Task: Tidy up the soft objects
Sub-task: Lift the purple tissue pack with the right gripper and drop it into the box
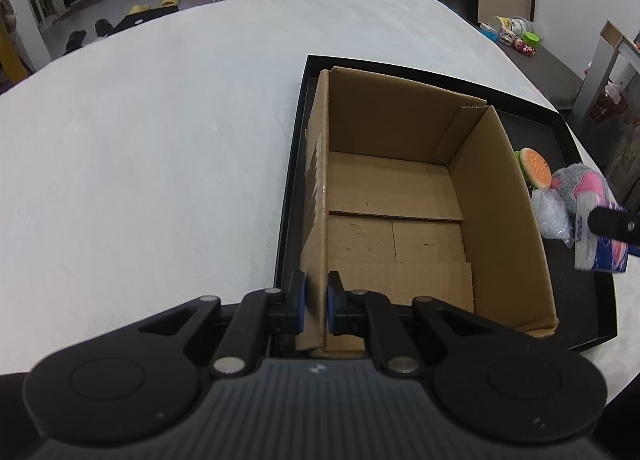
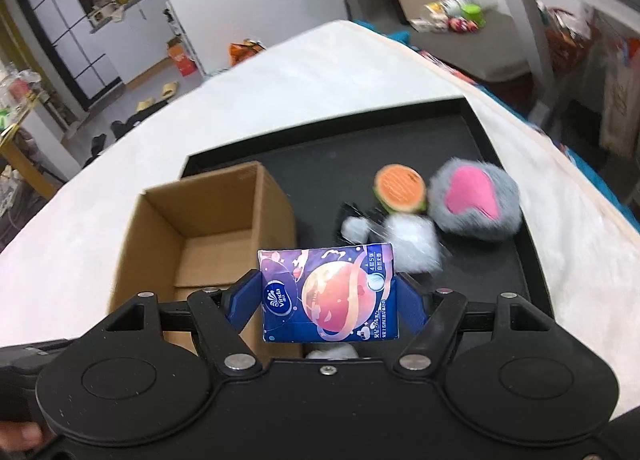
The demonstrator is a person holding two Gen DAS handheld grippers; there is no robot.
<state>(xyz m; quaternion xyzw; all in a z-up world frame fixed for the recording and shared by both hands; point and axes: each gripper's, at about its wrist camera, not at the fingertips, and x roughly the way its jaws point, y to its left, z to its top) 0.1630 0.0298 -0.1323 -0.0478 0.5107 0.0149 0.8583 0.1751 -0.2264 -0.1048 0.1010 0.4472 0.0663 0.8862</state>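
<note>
left claw clamped on cardboard box wall | right claw clamped on tissue pack | black tray on white table | cluttered room

Even, soft indoor light; fisheye bending at edges; right view smeared by motion blur.

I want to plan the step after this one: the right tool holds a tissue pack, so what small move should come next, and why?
Probably carry the tissue pack sideways until it is over the open box. The right tool holds it clear of the tray, the box looks empty, and the left tool grips its wall, steadying it.
</note>
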